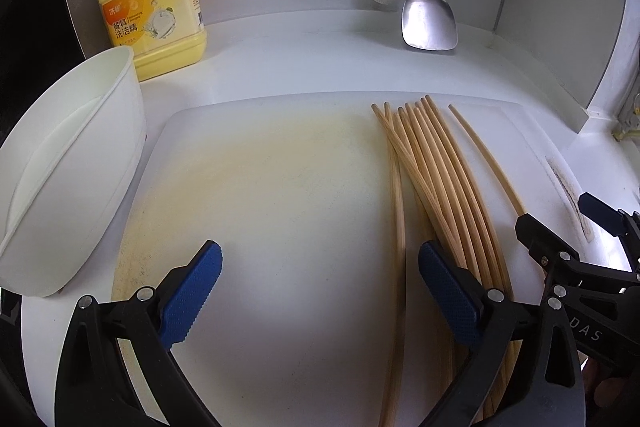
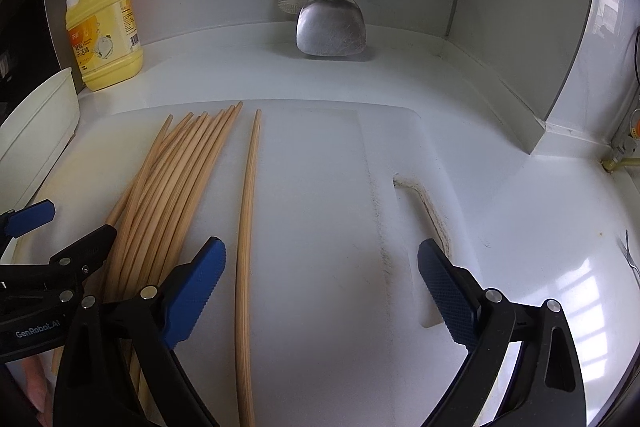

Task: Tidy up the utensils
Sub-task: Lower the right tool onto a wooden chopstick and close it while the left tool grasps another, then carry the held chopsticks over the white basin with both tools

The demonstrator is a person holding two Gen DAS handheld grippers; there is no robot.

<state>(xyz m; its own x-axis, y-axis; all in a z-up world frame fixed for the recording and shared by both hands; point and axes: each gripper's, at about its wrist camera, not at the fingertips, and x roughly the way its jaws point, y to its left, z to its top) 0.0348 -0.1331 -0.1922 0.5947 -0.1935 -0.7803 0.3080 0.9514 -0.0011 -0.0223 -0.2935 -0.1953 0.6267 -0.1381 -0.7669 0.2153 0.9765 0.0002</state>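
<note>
From the left wrist, the left tongs [image 1: 320, 291] stand wide open over a white cutting board [image 1: 280, 187] on the counter [image 1: 320, 39], with nothing between the blue pads [image 1: 192, 295]. A bundle of bamboo chopsticks [image 1: 436, 183] lies on the right part of the board, long axis running from the near edge away toward the wall, the thin tips fanned out at the far end. The right pad sits just beside the bundle's near part, over some of the sticks. One lone chopstick [image 1: 486, 155] lies apart to the right of the bundle, pointing the same way. The right tongs [image 1: 560, 223] come in from the right edge, close to that stick's near end. A white bowl [image 1: 76, 163] sits left of the board, a yellow bottle [image 1: 156, 3] behind it, and a steel spatula [image 1: 428, 19] hangs at the wall. From the right wrist, the right tongs [image 2: 322, 287] are spread wide, gripping nothing; the lone chopstick [image 2: 248, 219] runs lengthwise between the fingers, just inside the left pad [image 2: 192, 291], whether touching it I cannot tell. The bundle [image 2: 172, 187] lies left of that pad, tips pointing away and slightly right. The left tongs [image 2: 60, 231] show at the left edge, over the bundle.
</note>
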